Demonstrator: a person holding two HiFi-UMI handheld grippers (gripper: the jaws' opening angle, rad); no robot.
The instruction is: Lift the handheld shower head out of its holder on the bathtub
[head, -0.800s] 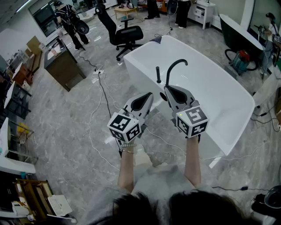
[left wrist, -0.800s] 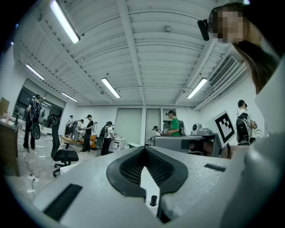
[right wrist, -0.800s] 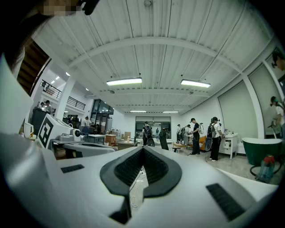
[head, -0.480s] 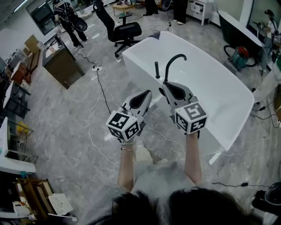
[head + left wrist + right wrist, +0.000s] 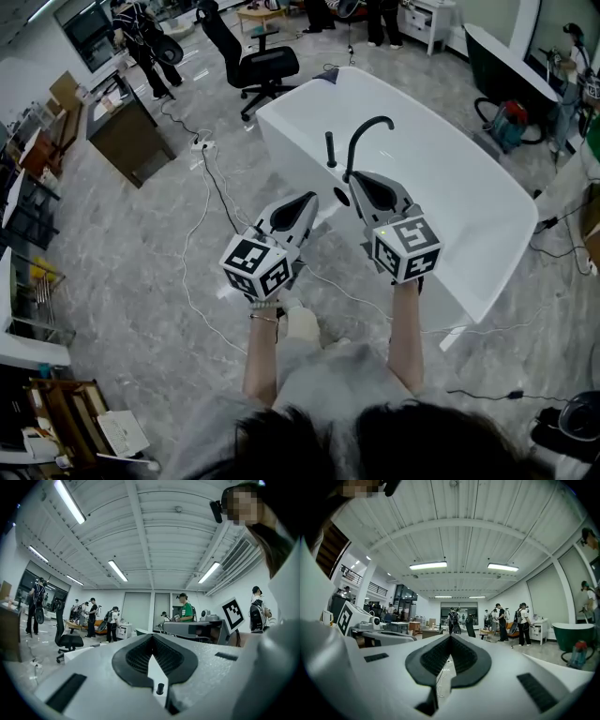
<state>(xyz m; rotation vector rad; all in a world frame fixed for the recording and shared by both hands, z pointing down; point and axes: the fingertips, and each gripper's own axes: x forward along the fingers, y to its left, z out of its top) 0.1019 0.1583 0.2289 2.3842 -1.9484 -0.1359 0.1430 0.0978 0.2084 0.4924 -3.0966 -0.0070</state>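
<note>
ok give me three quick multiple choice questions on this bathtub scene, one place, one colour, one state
1. Where is the handheld shower head? A upright on the bathtub rim; B in a hand-held gripper; C on the floor.
2. What colour is the curved faucet? A chrome; B white; C black.
3. How is the right hand-held gripper? A open; B shut and empty; C shut on the shower head.
Answers: 1 A, it stands beside the faucet; 2 C, black against the white bathtub; 3 B, its jaws meet with nothing between.
</note>
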